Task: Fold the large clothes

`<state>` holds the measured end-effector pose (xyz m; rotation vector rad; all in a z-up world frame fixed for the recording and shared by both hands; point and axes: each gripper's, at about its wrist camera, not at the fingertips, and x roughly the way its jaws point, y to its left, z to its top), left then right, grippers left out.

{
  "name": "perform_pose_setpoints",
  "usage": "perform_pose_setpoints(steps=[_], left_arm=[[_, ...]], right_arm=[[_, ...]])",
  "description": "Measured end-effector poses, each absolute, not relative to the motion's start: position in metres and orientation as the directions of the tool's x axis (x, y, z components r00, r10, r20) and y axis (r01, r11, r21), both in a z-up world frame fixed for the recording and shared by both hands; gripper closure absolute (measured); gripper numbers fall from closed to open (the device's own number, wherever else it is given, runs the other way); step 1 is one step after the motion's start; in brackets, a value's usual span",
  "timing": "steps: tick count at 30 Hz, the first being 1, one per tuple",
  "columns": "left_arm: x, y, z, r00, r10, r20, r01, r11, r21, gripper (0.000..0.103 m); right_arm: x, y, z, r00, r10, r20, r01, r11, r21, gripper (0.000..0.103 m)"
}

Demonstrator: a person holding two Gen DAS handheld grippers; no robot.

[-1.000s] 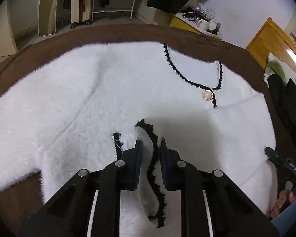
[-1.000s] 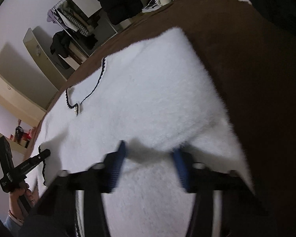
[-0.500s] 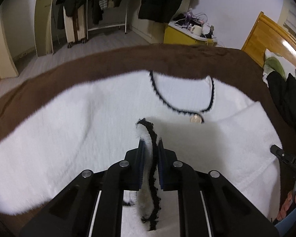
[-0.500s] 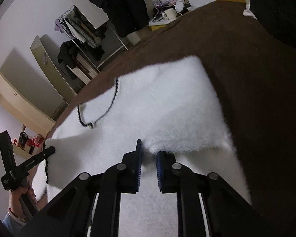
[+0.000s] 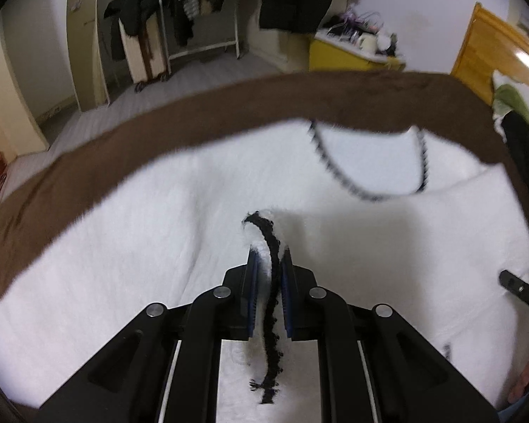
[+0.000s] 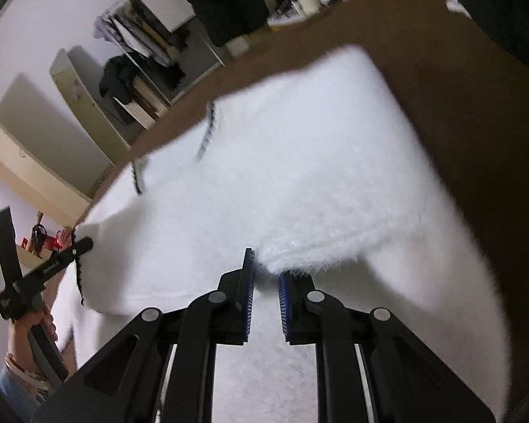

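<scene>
A fluffy white cardigan [image 5: 130, 232] with black trim lies spread on a brown bedspread [image 5: 229, 105]; it also fills the right wrist view [image 6: 299, 162]. My left gripper [image 5: 268, 264] is shut on the cardigan's bottom hem, and the black trim [image 5: 271, 303] runs between its pads. My right gripper [image 6: 266, 275] is shut on the white hem next to a folded sleeve cuff [image 6: 317, 250] and holds it off the bed. The left gripper also shows at the left edge of the right wrist view [image 6: 81, 245]. The black-trimmed neckline [image 5: 366, 165] lies at the far side.
The bedspread's far edge [image 5: 88, 155] curves round beyond the cardigan. A wooden headboard [image 5: 493, 46] and dark clothes [image 5: 525, 148] are at the right. A clothes rack [image 5: 194, 10], a yellow table [image 5: 338, 56] and the floor lie beyond the bed.
Both grippers closed on the hem and have lifted it, moving toward the neckline. The cardigan's lower part now rises off the bed.
</scene>
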<state>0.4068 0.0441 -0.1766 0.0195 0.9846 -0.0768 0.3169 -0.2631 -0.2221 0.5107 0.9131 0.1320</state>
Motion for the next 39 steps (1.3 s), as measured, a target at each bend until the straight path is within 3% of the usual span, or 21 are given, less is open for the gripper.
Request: perform_pose_setpoints(steps=[17,19,21,22,25,27,31,34,39], left_arm=[[0.389,0.047,-0.199,0.567,-0.041,-0.823,0.079,0.997,0.005,0.086],[0.389,0.047,-0.197,0.566,-0.033,-0.824,0.074,0.997,0.01,0.083],[0.39,0.049,-0.193,0.56,-0.028,-0.828,0.068,0.998,0.012,0.076],[0.389,0.05,-0.19,0.557,-0.025,-0.83,0.064,0.998,0.014,0.075],[0.382,0.053,-0.179,0.561,-0.01,-0.828,0.064,0.997,0.031,0.059],[0.373,0.056,-0.167,0.572,0.008,-0.82,0.06,0.997,0.052,0.037],[0.349,0.072,-0.142,0.589,0.024,-0.808,0.025,0.999,0.047,0.032],[0.324,0.092,-0.128,0.603,0.044,-0.796,-0.032,0.999,0.03,0.021],[0.273,0.139,-0.124,0.59,0.127,-0.797,-0.169,0.985,0.032,0.019]], right_arm=[[0.323,-0.255,-0.227,0.587,0.289,-0.756,0.094,0.904,0.418,0.084],[0.323,-0.255,-0.224,0.578,0.281,-0.766,0.098,0.908,0.407,0.075],[0.321,-0.251,-0.218,0.575,0.267,-0.773,0.092,0.918,0.386,0.025],[0.318,-0.249,-0.214,0.581,0.246,-0.776,0.092,0.928,0.362,0.019],[0.309,-0.241,-0.202,0.582,0.229,-0.78,0.058,0.946,0.32,0.018],[0.303,-0.236,-0.195,0.582,0.223,-0.782,0.041,0.952,0.302,0.018],[0.295,-0.222,-0.183,0.574,0.226,-0.787,-0.004,0.962,0.274,0.018],[0.289,-0.21,-0.174,0.577,0.232,-0.783,-0.038,0.965,0.258,0.018],[0.277,-0.186,-0.166,0.574,0.263,-0.775,-0.088,0.961,0.261,0.015]])
